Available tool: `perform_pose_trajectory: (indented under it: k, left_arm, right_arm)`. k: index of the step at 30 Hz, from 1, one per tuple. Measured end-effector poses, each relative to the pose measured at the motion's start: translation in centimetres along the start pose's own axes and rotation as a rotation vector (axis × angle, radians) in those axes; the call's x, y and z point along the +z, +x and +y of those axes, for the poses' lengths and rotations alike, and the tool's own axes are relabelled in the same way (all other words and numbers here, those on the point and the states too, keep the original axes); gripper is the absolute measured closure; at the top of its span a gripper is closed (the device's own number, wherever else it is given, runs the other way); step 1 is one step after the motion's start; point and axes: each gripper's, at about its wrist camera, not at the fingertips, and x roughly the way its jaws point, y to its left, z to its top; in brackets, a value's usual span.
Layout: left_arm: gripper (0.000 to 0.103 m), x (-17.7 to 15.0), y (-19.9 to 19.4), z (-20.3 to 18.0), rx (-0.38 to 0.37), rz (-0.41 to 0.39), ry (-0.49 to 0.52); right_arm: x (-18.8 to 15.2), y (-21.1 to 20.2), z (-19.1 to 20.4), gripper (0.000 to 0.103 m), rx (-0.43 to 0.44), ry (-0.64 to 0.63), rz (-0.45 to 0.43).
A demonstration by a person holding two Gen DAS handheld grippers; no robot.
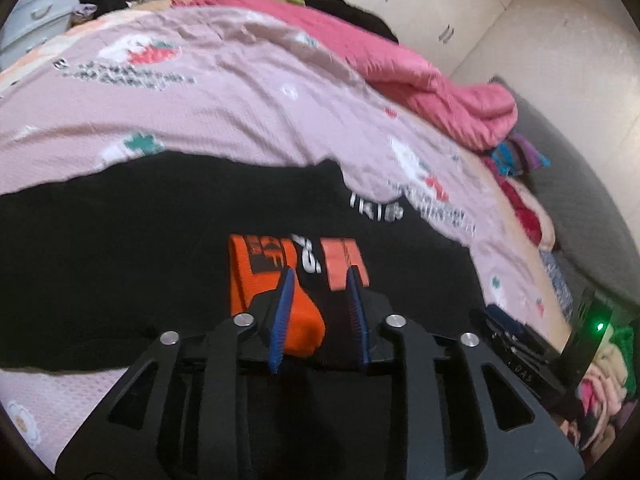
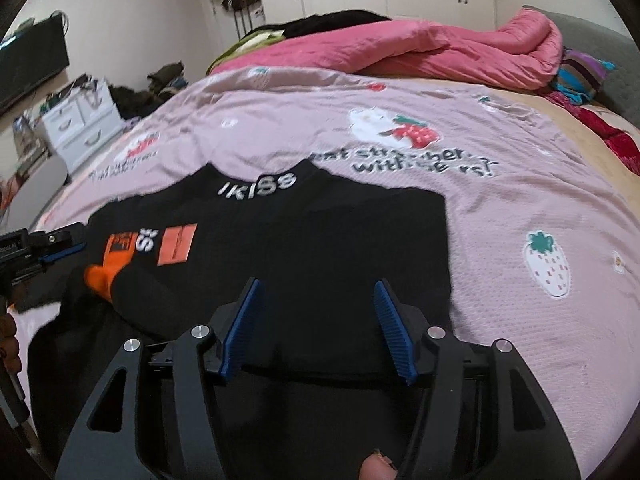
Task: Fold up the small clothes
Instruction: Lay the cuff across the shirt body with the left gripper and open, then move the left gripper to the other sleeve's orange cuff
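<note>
Two close downward wrist views (seemingly overlapping) of black top (image 1: 120, 240)

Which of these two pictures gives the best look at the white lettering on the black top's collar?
The right wrist view: the white lettering sits sharp and whole on the collar of the black top. In the left wrist view it is blurred, small and off to the side.

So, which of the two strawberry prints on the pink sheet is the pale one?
The strawberry print right of the black shirt: white with a green top. The other, farther up the pink sheet, is red.
</note>
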Motion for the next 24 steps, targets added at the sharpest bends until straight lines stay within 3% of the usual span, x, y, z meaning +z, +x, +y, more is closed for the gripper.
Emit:
perform_pose_trajectory:
  k: [5,8,12,14,16,17,22,24]
  left_arm:
    - [0.070,-1.8,3.3,0.8,0.136,0.089,0.039]
    - [0.069,-2.1,3.4,0.4,0.165,0.075,0.067]
    - [0.055,-2.1,2.5,0.5,0.159,0.062,0.062]
    - [0.051,-2.0,1.9,0.6,0.164,0.050,0.059]
    - [0.039,-1.8,1.2,0.6,0.167,0.033,0.050]
    - [0.032,-1.7,0.8,0.6,0.167,0.021,0.046]
    - [0.017,-2.0,-1.4,1.0,0.210,-0.031,0.033]
    - [0.009,-2.3,-2.2,1.4,0.268,-0.053,0.024]
  right_arm:
    - [-1.0,1.9,0.1,0.039,-0.038,-0.008,0.103]
    - [-1.5,2.7,-0.1,0.039,-0.047,-0.008,0.132]
    - [-1.2,1.5,0.1,0.031,-0.007,0.015,0.079]
    - [-1.0,0.6,0.3,0.019,0.009,0.019,0.039]
    - [-0.8,0.0,0.8,0.009,0.012,0.018,0.016]
    - [-0.8,-0.2,1.0,0.008,0.015,0.017,0.005]
    - [-0.7,-0.9,2.4,0.004,0.027,-0.010,-0.019]
    - [-0.7,-1.3,3.2,0.004,0.028,-0.034,-0.039]
